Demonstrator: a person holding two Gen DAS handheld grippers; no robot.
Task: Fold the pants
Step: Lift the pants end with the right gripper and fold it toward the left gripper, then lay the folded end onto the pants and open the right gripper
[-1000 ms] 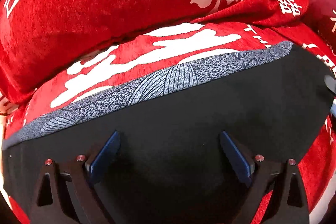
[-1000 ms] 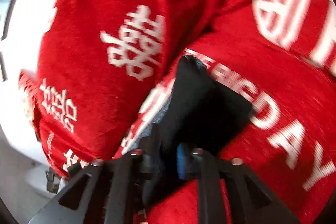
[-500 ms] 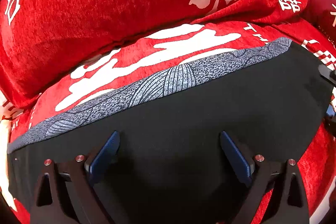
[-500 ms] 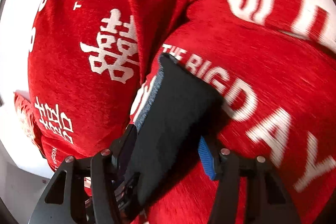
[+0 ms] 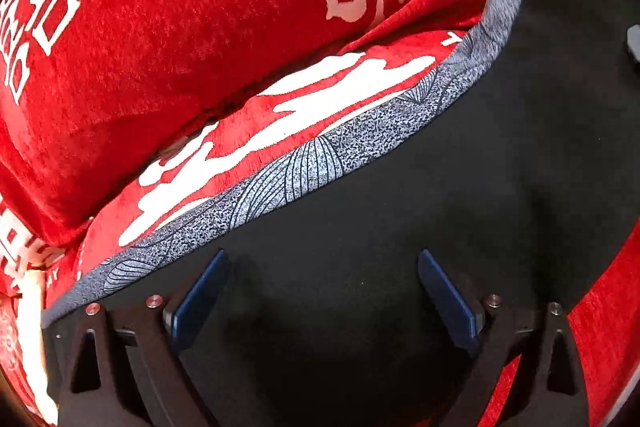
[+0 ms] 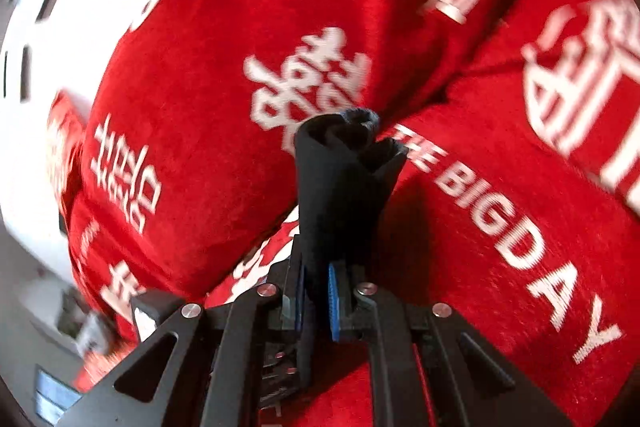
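Right fingers [image 6: 316, 301] pinch black pants [image 6: 340, 195]; left fingers [image 5: 320, 291] spread, red cushions [image 5: 180, 47] crowding.

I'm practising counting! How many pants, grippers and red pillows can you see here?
Pants: 1, black with a grey patterned band
Grippers: 2, left gripper open, right gripper pinching the pants
Red pillows: at least 2, big red pillow and another pillow beside it
Total: 5

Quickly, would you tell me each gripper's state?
Left gripper: open, over the pants.
Right gripper: shut on the pants.
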